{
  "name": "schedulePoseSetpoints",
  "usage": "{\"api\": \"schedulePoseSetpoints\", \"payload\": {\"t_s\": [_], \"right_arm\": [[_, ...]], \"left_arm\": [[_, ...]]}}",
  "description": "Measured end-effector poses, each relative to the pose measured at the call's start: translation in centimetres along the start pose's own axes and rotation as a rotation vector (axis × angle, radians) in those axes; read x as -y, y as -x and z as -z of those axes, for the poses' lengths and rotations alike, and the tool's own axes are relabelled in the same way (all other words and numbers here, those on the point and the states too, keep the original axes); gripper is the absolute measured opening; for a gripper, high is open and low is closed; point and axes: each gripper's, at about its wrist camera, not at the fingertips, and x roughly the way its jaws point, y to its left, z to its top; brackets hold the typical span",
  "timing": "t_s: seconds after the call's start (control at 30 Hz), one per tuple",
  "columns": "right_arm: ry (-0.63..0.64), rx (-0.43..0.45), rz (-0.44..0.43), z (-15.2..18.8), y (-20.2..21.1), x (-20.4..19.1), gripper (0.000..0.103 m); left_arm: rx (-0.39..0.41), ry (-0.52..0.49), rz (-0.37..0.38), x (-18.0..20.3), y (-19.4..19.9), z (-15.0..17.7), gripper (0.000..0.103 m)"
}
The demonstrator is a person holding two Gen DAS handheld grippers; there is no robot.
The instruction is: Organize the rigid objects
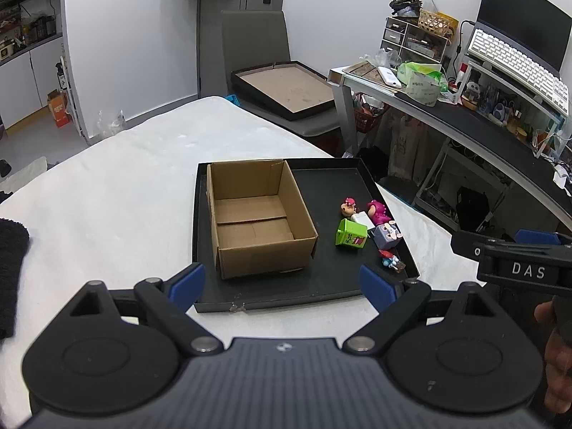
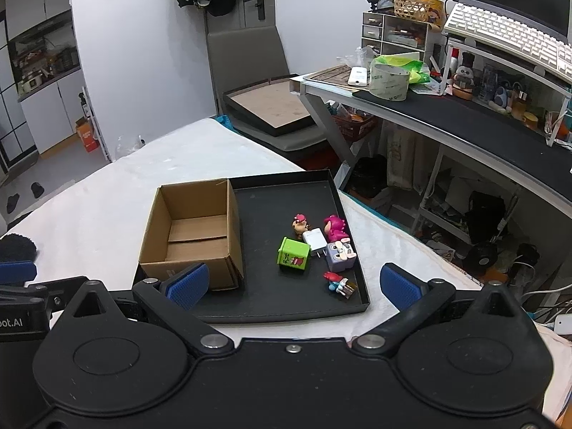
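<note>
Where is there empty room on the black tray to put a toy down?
The far part of the black tray, beside the cardboard box, is bare, as is the near strip. The box is empty inside. It is crowded on the right: green cube, pink figure, small figure.

The white charger (image 2: 315,238) lies half hidden among the toys ahead of the right fingers (image 2: 189,284), its far end under the brown figure (image 2: 299,223). The small red-and-blue figure (image 1: 389,259) nearest the fingers is too small to make out (a toy of some kind). In the left wrist view the right gripper (image 1: 514,257) is cut off by the picture's right edge, so its fingers there go unseen.
</note>
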Motion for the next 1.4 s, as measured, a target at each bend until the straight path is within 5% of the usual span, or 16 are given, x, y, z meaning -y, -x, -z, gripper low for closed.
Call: {"api": "schedulePoseSetpoints", "payload": {"t_s": [1.4], "right_arm": [[-0.006,0.001,0.01,-1.2,-0.7,0.1,0.103]], "left_arm": [[-0.007,0.007,-0.007,-0.5,-0.8,-0.7,0.092]]}}
